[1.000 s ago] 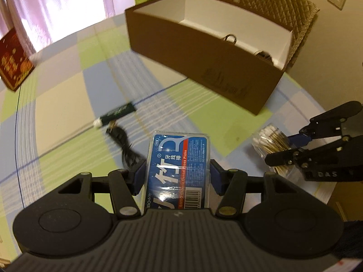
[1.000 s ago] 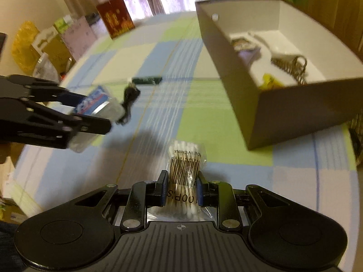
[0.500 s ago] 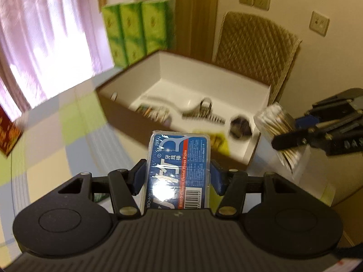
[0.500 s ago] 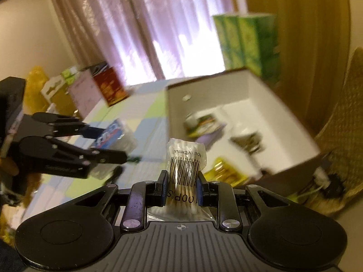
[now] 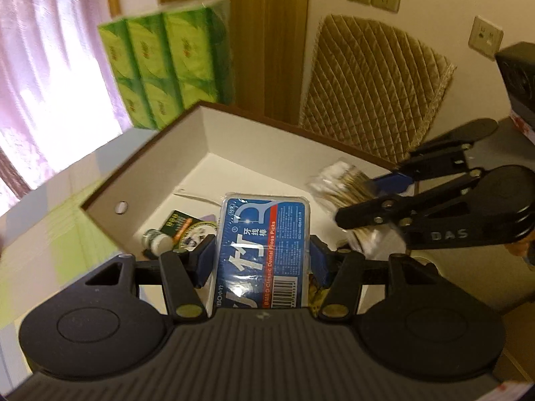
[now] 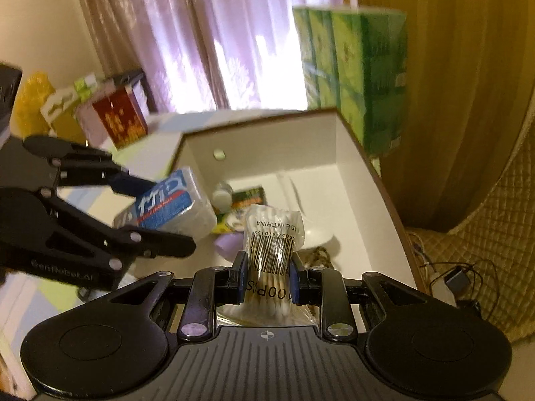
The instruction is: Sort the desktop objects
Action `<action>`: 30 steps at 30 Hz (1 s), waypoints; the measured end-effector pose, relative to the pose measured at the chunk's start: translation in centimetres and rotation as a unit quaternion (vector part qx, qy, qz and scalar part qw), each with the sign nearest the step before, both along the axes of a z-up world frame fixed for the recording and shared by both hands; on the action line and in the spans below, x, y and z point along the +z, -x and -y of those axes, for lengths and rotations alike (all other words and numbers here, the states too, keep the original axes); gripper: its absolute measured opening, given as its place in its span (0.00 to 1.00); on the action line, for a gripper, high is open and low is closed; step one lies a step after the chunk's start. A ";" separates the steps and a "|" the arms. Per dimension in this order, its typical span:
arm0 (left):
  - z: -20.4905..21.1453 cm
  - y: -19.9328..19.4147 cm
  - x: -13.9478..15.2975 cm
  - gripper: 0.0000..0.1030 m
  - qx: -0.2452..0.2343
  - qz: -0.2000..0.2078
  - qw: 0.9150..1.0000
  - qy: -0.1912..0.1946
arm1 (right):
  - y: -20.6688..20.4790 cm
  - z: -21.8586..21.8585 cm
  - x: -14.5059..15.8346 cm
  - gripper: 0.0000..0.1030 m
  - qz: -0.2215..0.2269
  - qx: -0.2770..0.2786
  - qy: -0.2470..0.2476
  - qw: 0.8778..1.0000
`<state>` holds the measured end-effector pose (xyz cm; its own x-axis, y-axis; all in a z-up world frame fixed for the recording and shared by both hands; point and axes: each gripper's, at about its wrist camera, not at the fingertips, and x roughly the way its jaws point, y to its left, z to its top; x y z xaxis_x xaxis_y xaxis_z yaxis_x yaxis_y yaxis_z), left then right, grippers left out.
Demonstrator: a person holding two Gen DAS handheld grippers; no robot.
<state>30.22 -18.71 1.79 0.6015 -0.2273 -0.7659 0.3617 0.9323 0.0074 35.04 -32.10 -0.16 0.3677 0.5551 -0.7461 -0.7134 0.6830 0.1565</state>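
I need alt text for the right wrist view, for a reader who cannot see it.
The right tongs grip a bag of cotton swabs above an open brown box with white inner walls and small items inside. At left, the left tongs hold a blue dental floss pick box over the same box.

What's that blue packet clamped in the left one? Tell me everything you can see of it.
It is a dental floss picks box: a flat, clear plastic case with rounded corners and a glossy blue label bearing white characters, a red stripe reading "Classic Dental Floss Picks" and a barcode. The left hand-held gripper pinches its long sides between blue pads, label up, above the open cardboard box. Nothing else touches it.
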 end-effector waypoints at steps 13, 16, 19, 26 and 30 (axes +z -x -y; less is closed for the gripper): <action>0.5 -5.2 -6.3 0.51 0.027 -0.108 0.993 -0.026 | -3.2 -2.1 -5.3 0.21 -0.038 0.066 0.080 0.994; 0.6 -5.7 -7.1 0.51 0.028 -0.119 0.992 -0.036 | -3.5 -2.7 -5.7 0.21 -0.040 0.077 0.090 0.992; 0.7 -6.2 -7.6 0.52 0.028 -0.126 0.991 -0.041 | -3.9 -3.1 -6.1 0.21 -0.038 0.077 0.095 0.992; 1.1 -6.3 -8.3 0.60 0.027 -0.124 0.990 -0.057 | -4.2 -3.4 -6.2 0.37 -0.034 0.073 0.104 0.991; 1.3 -5.8 -8.3 0.61 0.017 -0.120 0.990 -0.067 | -4.3 -2.8 -5.9 0.50 -0.030 0.063 0.104 0.992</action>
